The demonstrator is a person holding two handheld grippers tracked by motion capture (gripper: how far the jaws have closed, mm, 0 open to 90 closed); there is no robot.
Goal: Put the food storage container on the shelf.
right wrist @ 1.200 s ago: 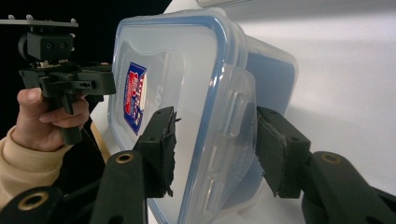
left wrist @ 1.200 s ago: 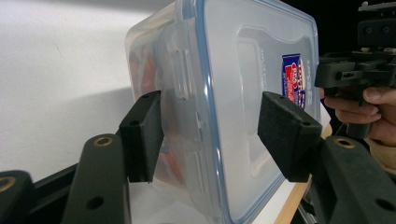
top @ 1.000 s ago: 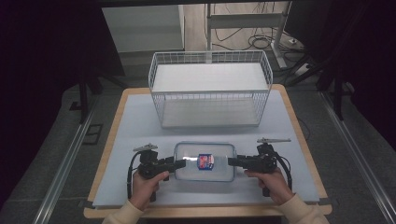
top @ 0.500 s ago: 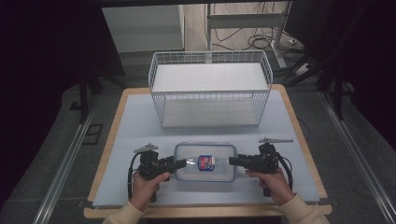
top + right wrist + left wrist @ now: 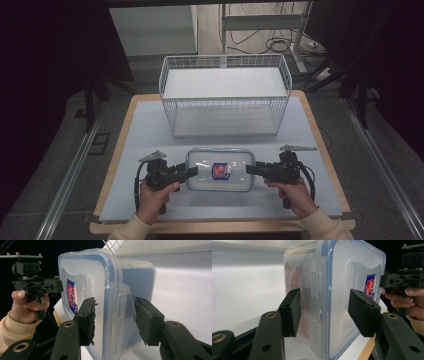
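A clear plastic container (image 5: 220,170) with a blue-rimmed lid and a red and blue label lies flat on the table's near middle. My left gripper (image 5: 192,171) reaches its left end from the side. In the left gripper view the jaws (image 5: 324,310) straddle that end's clip and have just been closing. A gap still shows between the lid (image 5: 337,277) and the pad (image 5: 362,312) on that side. My right gripper (image 5: 250,169) is at the right end. In the right gripper view it (image 5: 115,317) is shut on the container (image 5: 85,272), one pad on the lid and one under the base.
A white wire basket (image 5: 225,60) stands at the back of the grey table mat (image 5: 150,130), with an open strip between it and the container. The wooden table edge (image 5: 220,227) runs just behind my hands. Dark floor and cables surround the table.
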